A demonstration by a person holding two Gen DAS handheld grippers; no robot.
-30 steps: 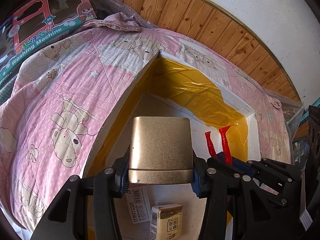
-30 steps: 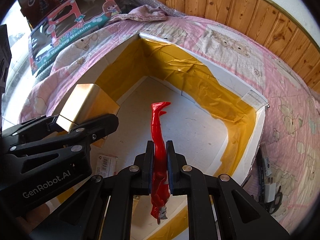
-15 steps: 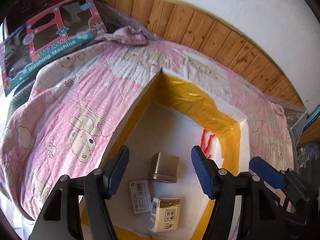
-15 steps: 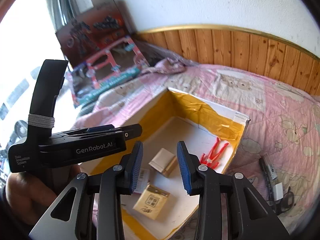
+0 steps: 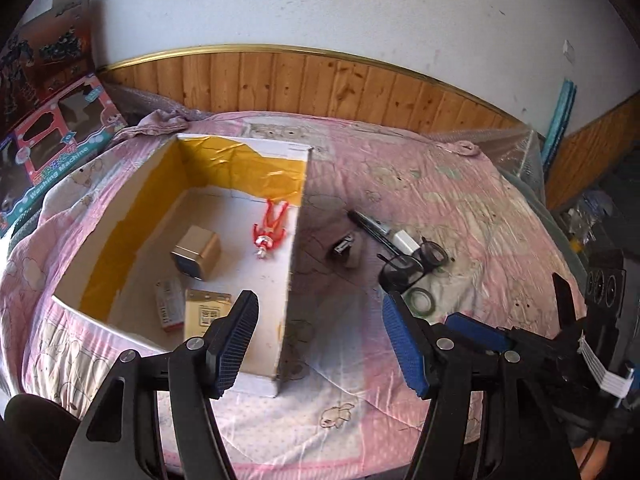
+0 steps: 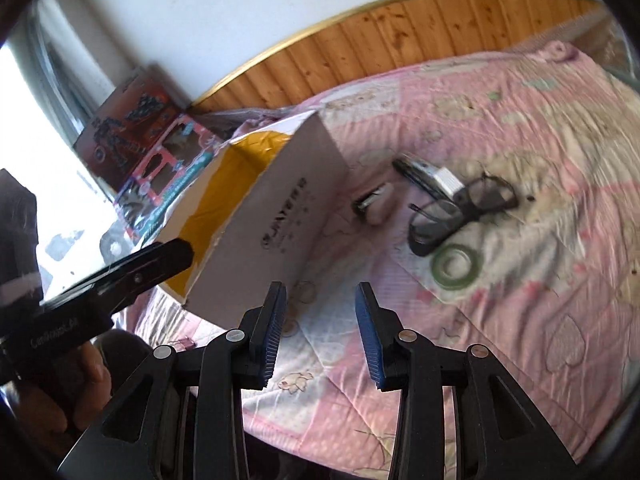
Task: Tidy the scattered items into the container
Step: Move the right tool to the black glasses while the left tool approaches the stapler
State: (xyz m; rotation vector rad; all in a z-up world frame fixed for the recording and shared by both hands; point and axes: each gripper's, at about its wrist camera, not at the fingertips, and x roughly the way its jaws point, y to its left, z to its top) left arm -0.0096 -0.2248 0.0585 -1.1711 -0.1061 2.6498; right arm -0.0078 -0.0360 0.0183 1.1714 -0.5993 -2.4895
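On the pink bear-print quilt (image 5: 460, 208) sits the white cardboard box with yellow-taped inner walls (image 5: 294, 264), holding a gold metal tin (image 5: 197, 253), a red toy figure (image 5: 269, 228) and two small cartons. Right of it lie a black marker pen (image 5: 370, 224), black-framed glasses (image 5: 412, 262) and a green tape ring (image 5: 420, 300). Left claw (image 5: 320, 340) and right claw (image 6: 320, 334) both gape, empty, at the near edge.

Quilt (image 5: 460, 200) pink, teddy-bear print. Box (image 5: 294, 264) white outside, yellow tape lining inside. Figure (image 5: 270, 228) bright red. Tin (image 5: 198, 252) gold-ish. Glasses (image 5: 416, 260) black frame, tape roll (image 5: 421, 301) green. Gripper pads (image 5: 402, 344) blue, ribbed; arms black. Wall panelling (image 5: 320, 80) brown wood.
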